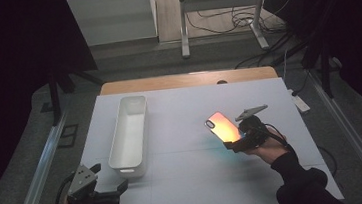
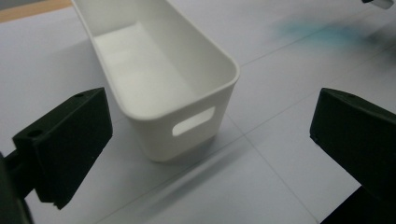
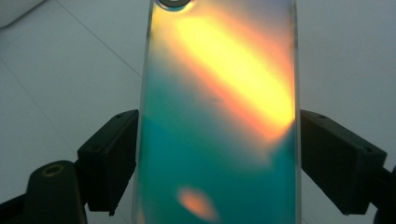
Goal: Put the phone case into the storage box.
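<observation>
The right gripper clamps a phone by its long edges near one end, jaws set wide to span its width, above the right half of the surface. The phone's iridescent back faces up, orange shading into teal; its long axis runs away from the gripper, the camera end pointing toward the far left. The left gripper rests low at the near left corner, jaws spread wide with nothing between them, facing the near end of a white bin.
</observation>
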`<state>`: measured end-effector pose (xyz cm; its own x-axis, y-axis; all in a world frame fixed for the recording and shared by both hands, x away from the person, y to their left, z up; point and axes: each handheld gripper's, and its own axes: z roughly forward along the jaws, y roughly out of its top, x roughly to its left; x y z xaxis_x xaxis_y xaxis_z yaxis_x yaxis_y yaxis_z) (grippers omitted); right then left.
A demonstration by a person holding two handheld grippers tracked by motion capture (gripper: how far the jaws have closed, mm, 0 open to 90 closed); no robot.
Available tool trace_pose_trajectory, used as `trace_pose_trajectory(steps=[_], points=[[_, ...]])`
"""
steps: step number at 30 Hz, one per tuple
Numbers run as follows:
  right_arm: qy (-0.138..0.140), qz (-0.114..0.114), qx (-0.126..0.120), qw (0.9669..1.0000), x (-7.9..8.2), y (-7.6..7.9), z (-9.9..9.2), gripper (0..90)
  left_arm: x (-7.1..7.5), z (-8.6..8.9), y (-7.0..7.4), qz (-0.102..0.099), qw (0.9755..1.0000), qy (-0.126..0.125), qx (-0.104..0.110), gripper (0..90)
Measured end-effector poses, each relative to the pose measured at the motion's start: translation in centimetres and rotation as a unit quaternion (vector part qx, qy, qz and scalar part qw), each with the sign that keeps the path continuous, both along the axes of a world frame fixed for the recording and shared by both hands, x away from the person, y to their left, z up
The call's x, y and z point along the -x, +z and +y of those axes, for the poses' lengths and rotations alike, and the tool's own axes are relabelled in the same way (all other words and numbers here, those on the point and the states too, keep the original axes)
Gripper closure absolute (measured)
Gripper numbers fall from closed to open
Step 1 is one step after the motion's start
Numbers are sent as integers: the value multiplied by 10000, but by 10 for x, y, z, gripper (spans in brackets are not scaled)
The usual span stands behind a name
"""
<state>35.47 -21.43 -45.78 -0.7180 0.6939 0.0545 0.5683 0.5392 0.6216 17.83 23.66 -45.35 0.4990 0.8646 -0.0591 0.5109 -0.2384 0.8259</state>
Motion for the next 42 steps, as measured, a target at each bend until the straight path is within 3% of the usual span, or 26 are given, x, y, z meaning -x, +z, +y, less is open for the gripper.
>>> trace_pose_trajectory(steps=[7, 12, 24, 27, 31, 38, 42], points=[[92, -66, -174, 9998, 5, 6, -2, 170, -10, -6, 3, -4, 9994, -256, 233, 0], [141, -98, -313, 9994, 9, 9, -4, 170, -17, -11, 6, 71, 9973, -526, 516, 0], [224, -148, -573, 9980, 15, 16, -5, 170, -34, -33, 10, 27, 9933, -1036, 516, 0], [254, -169, -677, 9972, 18, 19, -6, 170, -41, -41, 11, 59, 9899, -1303, 554, 0], [272, -205, -746, 9966, 20, 22, -8, 170, -47, -48, 13, 29, 9881, -1448, 526, 0], [312, -272, -871, 9953, 24, 26, -11, 170, -59, -60, 16, 13, 9834, -1683, 676, 0], [342, -303, -933, 9946, 27, 29, -13, 170, -67, -68, 18, 26, 9778, -1921, 841, 0]])
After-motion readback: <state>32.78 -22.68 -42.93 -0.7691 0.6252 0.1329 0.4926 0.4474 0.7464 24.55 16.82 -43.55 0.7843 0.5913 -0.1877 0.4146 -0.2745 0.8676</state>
